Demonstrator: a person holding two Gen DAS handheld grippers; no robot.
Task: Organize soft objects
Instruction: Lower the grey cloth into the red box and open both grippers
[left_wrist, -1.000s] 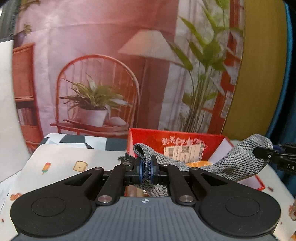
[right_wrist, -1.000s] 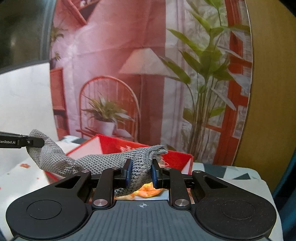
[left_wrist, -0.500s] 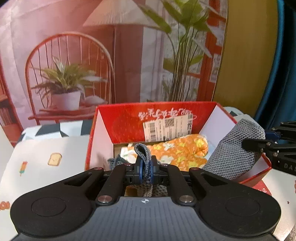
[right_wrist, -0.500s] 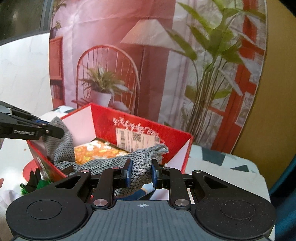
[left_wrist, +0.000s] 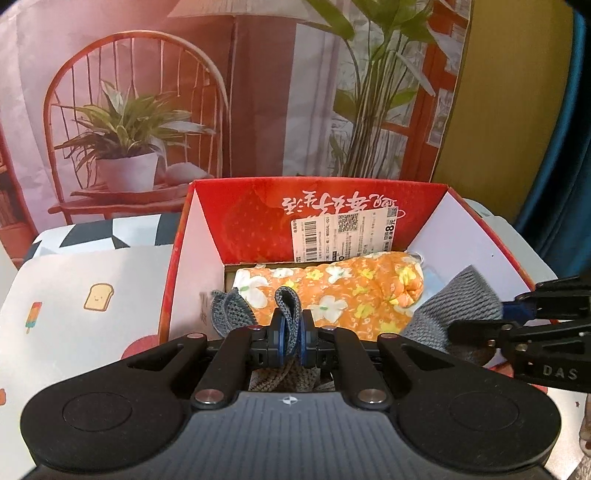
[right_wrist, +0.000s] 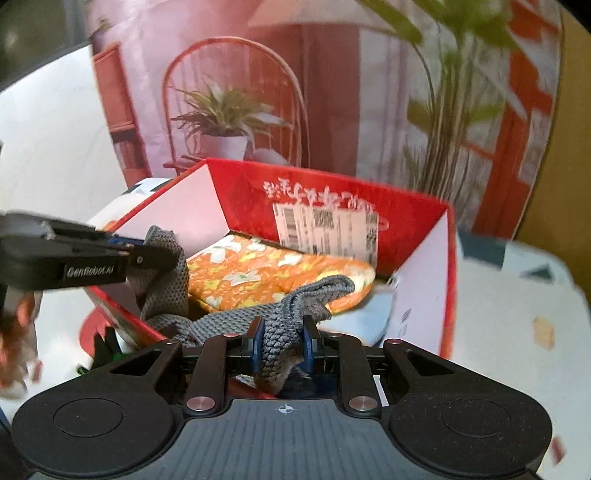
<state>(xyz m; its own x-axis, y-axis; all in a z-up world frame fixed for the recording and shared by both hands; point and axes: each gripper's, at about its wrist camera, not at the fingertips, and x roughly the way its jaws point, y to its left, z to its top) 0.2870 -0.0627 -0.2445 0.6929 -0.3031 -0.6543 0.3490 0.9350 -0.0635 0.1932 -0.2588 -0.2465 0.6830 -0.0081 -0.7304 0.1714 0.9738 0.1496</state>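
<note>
A grey knitted cloth (right_wrist: 229, 321) is held at both ends and sags into the open red box (left_wrist: 317, 182), over the orange floral cloth (left_wrist: 332, 291) on its floor. My left gripper (left_wrist: 291, 328) is shut on a folded end of the knit by the box's near left side. My right gripper (right_wrist: 282, 332) is shut on the other, bunched end near the front right. Each wrist view shows the other gripper: the right gripper (left_wrist: 509, 312) at the right edge, the left gripper (right_wrist: 162, 254) at the left.
A light blue soft item (right_wrist: 354, 325) lies under the floral cloth in the box. The white table cover (left_wrist: 92, 295) has toast and ice-lolly prints. A printed backdrop of a chair and plants hangs behind. Green and red things (right_wrist: 103, 347) sit left of the box.
Both grippers have come down and forward with the grey cloth. It was stretched above the box rim and now hangs inside the box over the floral cloth.
</note>
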